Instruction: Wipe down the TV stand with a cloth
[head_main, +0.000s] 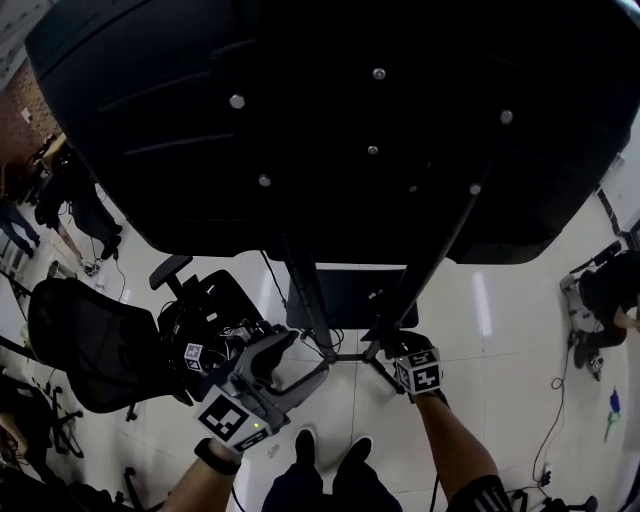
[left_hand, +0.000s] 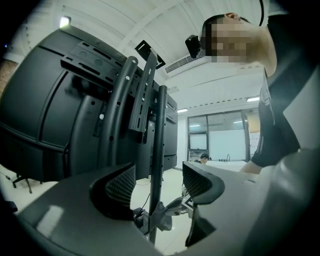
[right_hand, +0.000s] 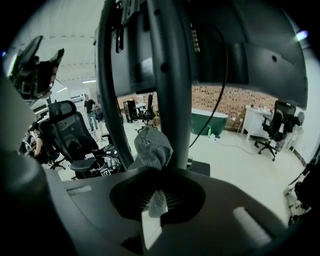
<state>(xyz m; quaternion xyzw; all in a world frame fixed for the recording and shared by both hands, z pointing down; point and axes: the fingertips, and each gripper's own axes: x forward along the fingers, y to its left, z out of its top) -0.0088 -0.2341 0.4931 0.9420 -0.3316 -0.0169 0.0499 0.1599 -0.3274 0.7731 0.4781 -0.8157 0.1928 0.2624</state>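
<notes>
The TV stand's two black poles (head_main: 305, 290) run from the back of the big black TV (head_main: 330, 110) down to a base on the floor. In the right gripper view, my right gripper (right_hand: 157, 197) is shut on a bunched grey cloth (right_hand: 152, 147) that presses against a pole (right_hand: 170, 85). It sits low by the right pole in the head view (head_main: 392, 348). My left gripper (left_hand: 159, 185) is open with a thin pole (left_hand: 158, 145) standing between its jaws, not touched. The cloth (left_hand: 161, 220) shows lower on that pole. In the head view the left gripper (head_main: 298, 358) is near the base.
Black office chairs (head_main: 90, 340) and gear (head_main: 205, 305) stand left of the stand. A cable (right_hand: 215, 100) hangs from the TV. A person crouches at the far right (head_main: 605, 300). My shoes (head_main: 330, 450) are on the white floor just behind the base.
</notes>
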